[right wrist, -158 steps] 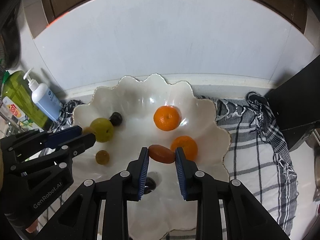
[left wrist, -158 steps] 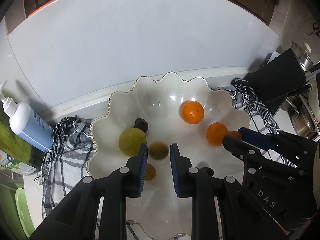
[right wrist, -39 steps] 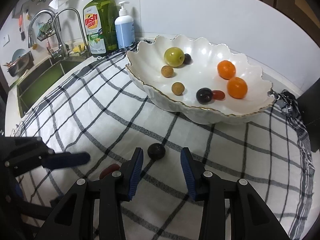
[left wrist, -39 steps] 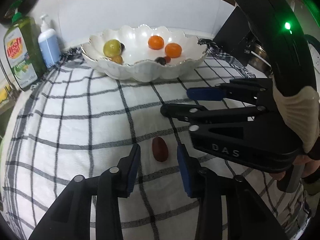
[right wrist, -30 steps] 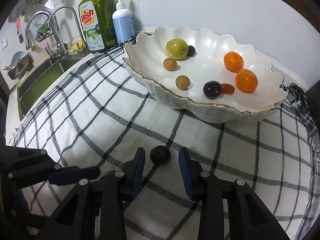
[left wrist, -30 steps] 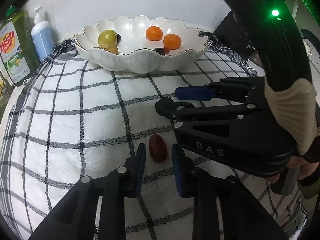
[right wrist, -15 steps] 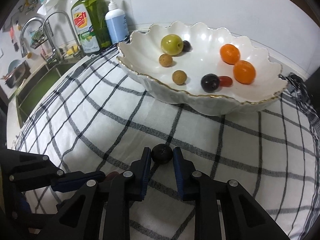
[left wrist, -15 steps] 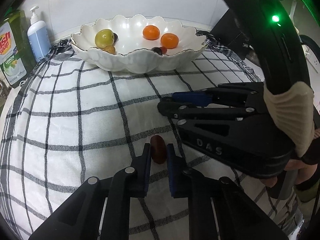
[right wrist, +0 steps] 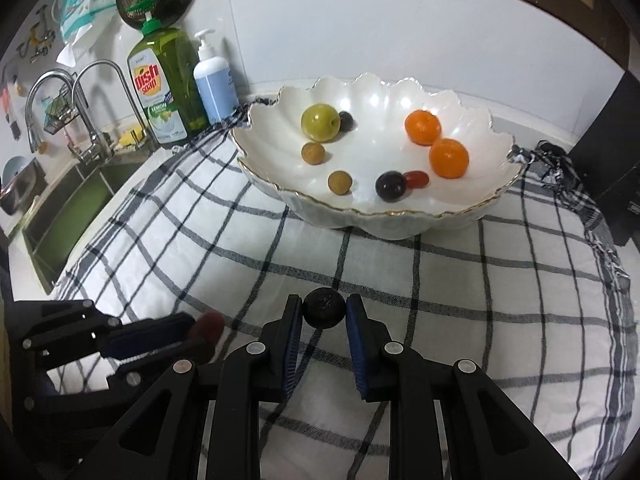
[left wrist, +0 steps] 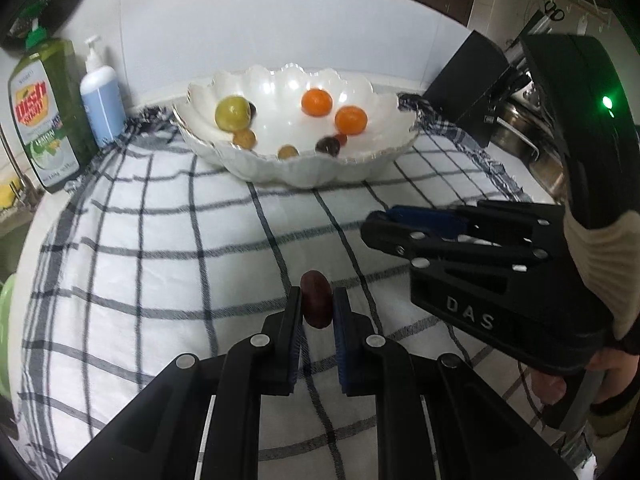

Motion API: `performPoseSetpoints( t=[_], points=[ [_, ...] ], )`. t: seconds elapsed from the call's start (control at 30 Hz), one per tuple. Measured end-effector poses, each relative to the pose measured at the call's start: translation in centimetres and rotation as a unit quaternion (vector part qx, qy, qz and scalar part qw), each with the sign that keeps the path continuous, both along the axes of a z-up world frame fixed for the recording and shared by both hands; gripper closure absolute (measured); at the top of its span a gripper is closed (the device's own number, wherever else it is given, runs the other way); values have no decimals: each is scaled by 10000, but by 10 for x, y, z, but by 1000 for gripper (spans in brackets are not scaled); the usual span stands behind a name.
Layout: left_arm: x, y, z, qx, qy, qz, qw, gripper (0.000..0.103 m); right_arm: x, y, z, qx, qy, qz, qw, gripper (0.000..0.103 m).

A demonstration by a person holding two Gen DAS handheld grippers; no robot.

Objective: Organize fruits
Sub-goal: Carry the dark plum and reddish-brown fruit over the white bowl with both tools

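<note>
Checked cloth [right wrist: 500,280] is covering the desk, with the scalloped white bowl [right wrist: 472,120] sitting at its far end. Left tongs [left wrist: 317,312] are pinching a reddish oval fruit [left wrist: 316,298]; right tongs [right wrist: 323,312] are gripping a dark round fruit [right wrist: 323,307], both near the cloth's front.

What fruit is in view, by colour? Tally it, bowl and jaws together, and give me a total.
Orange: 2, first, second
Green: 1
Tan-brown: 2, first, second
Dark purple-black: 3, behind the green one, in the bowl's front, in the right jaws
Red: 2, in the bowl, in the left jaws
Total: 10
</note>
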State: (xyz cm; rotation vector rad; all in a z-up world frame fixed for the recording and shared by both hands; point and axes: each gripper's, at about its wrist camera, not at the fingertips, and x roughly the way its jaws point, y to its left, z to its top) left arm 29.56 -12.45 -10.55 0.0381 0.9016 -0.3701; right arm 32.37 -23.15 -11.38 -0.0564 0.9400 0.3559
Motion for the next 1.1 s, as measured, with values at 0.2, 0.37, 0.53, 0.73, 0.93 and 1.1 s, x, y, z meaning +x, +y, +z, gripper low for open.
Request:
performPoseSetpoints(
  t=[0.2, 0.37, 0.53, 0.73, 0.93, 1.1],
  points=[
    [-1, 9, 20, -75, -280, -2, 9996, 87, -10, 0, 21, 56, -153, -225, 9996, 79],
    [-2, 14, 40, -81, -556, -29, 9984, 87, -19, 1, 40, 138, -313, -381, 9987, 79],
    [-4, 19, 60, -193, -812, -58, 9965, 87, -25, 3, 58, 94, -555, -563, 9968, 79],
    [-5, 26, 80, -295, -1100, -112, 9934, 87, -32, -2, 79, 193, -822, -867, 9926, 79],
    [-4, 27, 100, -314, -1408, -167, 9894, 87, -34, -5, 96, 198, -1032, -1027, 9892, 79],
    [4, 25, 114, -302, -1598, -191, 9865, 87, -33, -7, 109, 144, -1217, -1143, 9859, 79]
  ],
)
